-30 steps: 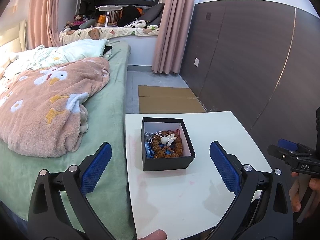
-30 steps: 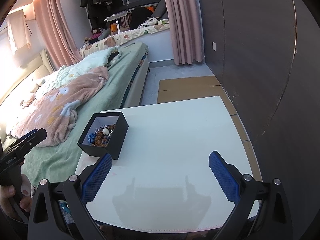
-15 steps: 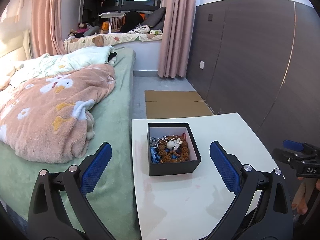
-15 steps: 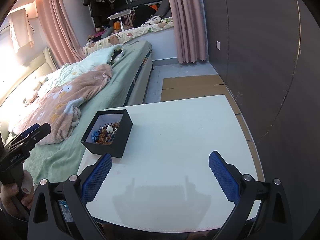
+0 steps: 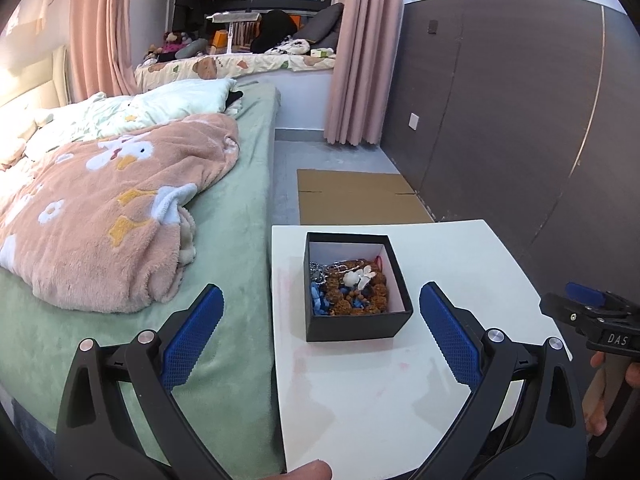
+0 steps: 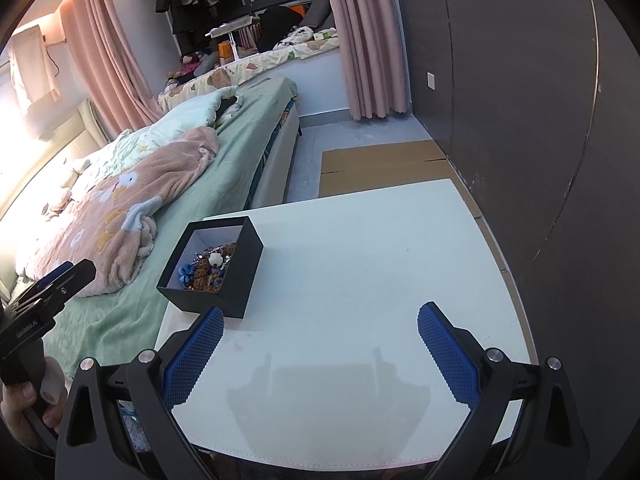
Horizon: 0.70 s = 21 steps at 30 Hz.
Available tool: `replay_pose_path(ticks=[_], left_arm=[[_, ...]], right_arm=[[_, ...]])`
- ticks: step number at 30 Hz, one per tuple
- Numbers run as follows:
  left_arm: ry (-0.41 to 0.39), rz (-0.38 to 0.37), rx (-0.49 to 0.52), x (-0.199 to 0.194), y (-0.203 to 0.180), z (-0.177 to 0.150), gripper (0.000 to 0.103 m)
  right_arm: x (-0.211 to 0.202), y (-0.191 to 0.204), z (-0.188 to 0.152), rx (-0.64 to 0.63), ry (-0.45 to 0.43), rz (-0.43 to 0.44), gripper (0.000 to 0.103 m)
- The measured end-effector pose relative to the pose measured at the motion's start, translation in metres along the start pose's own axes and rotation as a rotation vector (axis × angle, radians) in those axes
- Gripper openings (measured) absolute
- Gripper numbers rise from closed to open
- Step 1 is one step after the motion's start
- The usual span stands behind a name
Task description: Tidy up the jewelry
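The white worktop [image 6: 360,280] stood between the bed [image 5: 240,240] on its left and a dark panelled wall [image 6: 540,100] on its right. The worktop's left edge ran close along the bed's green sheet. A flattened sheet of cardboard [image 5: 356,196] lay on the floor beyond its far edge. Most of the worktop's surface to the right of the box and towards the near edge was bare, with faint pinkish smudges near the left side.

The black box [image 5: 356,284] sat near the worktop's left edge, about midway between far and near edges, just beside the bed. It was square, lidless and upright, with a pale lining. Inside lay a tangle of jewelry [image 5: 350,288]: brown knobbly beads, blue pieces at the near left, a silvery chain at the far left, a small white charm on top and a bit of red cord at the far right. The pieces were too small to tell apart further.

The left gripper [image 5: 316,332] hovered over the worktop's near left corner, its blue-padded fingers [image 5: 192,340] spread wide, one over the bed and one over the worktop, holding nothing. The right gripper [image 6: 318,356] hovered above the near edge, fingers [image 6: 448,356] likewise spread wide and empty, the left one just in front of the box's near corner.
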<state>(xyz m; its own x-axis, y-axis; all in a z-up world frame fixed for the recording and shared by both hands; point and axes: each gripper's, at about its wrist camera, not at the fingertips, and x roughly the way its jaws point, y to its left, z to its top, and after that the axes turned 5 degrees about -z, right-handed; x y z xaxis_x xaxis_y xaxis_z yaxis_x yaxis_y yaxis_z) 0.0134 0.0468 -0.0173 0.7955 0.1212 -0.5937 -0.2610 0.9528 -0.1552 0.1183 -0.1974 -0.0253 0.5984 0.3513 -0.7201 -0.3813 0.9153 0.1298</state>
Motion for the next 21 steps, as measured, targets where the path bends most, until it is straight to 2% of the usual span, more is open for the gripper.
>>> replay_pose_path(ticks=[10, 14, 15, 17, 18, 21], left_arm=[[0.01, 0.006, -0.033, 0.013, 0.014, 0.007, 0.098], [0.012, 0.022, -0.06, 0.021, 0.025, 0.012, 0.098], [0.008, 0.031, -0.068, 0.022, 0.029, 0.014, 0.098], [-0.011, 0.052, -0.098, 0.024, 0.04, 0.019, 0.098], [-0.025, 0.056, -0.115, 0.024, 0.046, 0.021, 0.098], [-0.073, 0.098, -0.159, 0.019, 0.065, 0.028, 0.098]], right_arm=[[0.021, 0.022, 0.006, -0.003, -0.002, 0.006, 0.093], [0.035, 0.039, 0.01, 0.005, 0.017, 0.063, 0.073], [0.04, 0.046, 0.012, 0.011, 0.025, 0.088, 0.07], [0.055, 0.059, 0.016, 0.049, 0.063, 0.179, 0.058], [0.061, 0.066, 0.018, 0.062, 0.074, 0.206, 0.056], [0.08, 0.099, 0.028, 0.002, 0.068, 0.178, 0.047]])
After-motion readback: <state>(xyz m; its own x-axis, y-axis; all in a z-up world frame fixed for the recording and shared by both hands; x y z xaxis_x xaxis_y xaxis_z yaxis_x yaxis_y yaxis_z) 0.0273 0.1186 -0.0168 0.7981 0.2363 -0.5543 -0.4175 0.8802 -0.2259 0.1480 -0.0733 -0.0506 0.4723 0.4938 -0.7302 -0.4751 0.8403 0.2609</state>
